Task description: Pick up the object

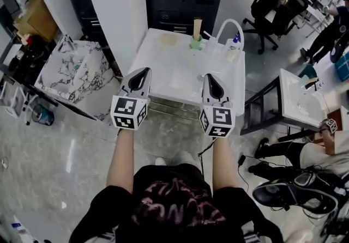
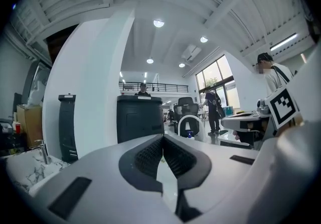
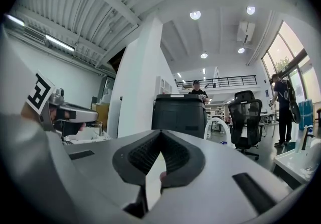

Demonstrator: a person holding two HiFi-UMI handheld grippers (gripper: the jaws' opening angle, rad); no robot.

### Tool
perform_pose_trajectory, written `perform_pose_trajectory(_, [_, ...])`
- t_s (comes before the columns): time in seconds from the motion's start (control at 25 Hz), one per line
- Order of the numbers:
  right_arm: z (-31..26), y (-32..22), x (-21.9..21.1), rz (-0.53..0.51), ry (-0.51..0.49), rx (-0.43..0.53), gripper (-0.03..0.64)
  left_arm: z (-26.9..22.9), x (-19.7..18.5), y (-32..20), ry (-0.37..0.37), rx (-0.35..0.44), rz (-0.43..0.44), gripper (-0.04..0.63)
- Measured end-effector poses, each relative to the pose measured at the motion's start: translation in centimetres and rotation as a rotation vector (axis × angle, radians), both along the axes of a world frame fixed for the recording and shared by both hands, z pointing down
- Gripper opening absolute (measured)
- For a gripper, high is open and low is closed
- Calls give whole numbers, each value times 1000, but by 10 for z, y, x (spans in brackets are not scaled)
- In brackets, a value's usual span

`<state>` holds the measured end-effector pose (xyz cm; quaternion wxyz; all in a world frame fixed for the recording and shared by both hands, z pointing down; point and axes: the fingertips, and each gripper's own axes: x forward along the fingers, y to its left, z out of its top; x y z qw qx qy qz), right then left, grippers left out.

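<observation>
Fingers (image 2: 143,157) of the left gripper (image 1: 145,71) meet tip to tip on nothing, and fingers (image 3: 175,156) of the right gripper (image 1: 209,77) do likewise. Both hover at the near edge of the white worktop (image 1: 180,81). The likely object, an upright tan piece on a green base (image 1: 196,37), stands at the far edge, near a small bottle (image 1: 235,41). Arriving with the fingers closed would probably shove or topple it off that edge.

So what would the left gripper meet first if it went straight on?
Probably the black cabinet beyond the white table. The left gripper points level above the tabletop, though depth is unclear.
</observation>
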<state>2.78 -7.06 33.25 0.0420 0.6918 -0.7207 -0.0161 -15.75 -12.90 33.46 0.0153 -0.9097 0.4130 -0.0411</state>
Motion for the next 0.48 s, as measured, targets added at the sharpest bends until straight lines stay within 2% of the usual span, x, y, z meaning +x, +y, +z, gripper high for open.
perform_pose_trajectory(0.2, [3, -35, 4, 8, 13, -9, 15, 2, 10, -37, 13, -4, 20, 15])
perform_pose_trajectory(0.48, [15, -106, 21, -16, -4, -19, 15, 18, 27, -103, 18, -30, -2, 15])
